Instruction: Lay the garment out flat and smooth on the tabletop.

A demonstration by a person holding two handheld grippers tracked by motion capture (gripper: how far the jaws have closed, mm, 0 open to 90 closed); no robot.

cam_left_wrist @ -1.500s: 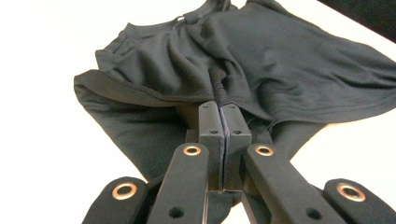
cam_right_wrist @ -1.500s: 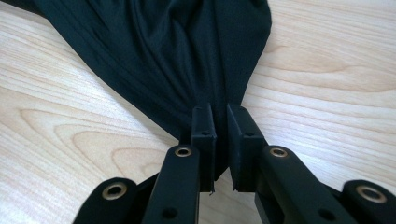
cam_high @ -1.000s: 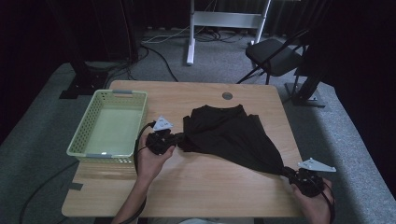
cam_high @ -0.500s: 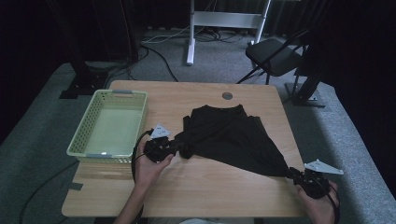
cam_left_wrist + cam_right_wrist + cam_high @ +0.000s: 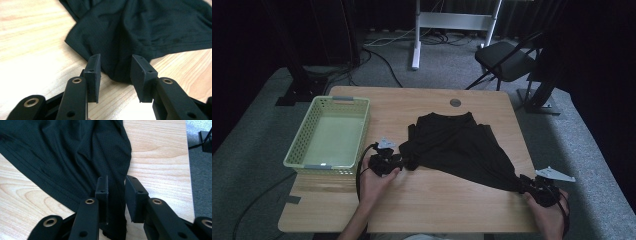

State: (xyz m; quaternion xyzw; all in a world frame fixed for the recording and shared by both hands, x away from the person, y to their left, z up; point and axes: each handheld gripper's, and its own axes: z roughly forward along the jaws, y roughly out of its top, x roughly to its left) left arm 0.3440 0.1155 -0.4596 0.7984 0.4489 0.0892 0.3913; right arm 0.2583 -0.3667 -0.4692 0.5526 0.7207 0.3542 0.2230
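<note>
A black garment (image 5: pixel 462 145) lies spread on the wooden table (image 5: pixel 437 210), drawn out to a point at each front corner. My left gripper (image 5: pixel 399 161) sits low at its left corner. In the left gripper view the jaws (image 5: pixel 115 75) have just been opening, and the cloth (image 5: pixel 140 30) rests on the wood between the pads without being pressed. My right gripper (image 5: pixel 527 185) is at the garment's right tip near the table's front right corner. Its jaws (image 5: pixel 116 195) have also just been opening. A bunched strip of the cloth (image 5: pixel 62 152) runs between them, loose beside the right pad.
A pale green slatted basket (image 5: pixel 332 135) stands on the table's left side, close behind my left gripper. A round grommet (image 5: pixel 455 102) is set near the far edge. A folding chair (image 5: pixel 507 62) and stand legs are on the floor beyond.
Both grippers have opened and let go of the garment's corners. My left hand has sunk toward the table and the cloth's left corner now lies on the wood. The right hand has stayed put.
</note>
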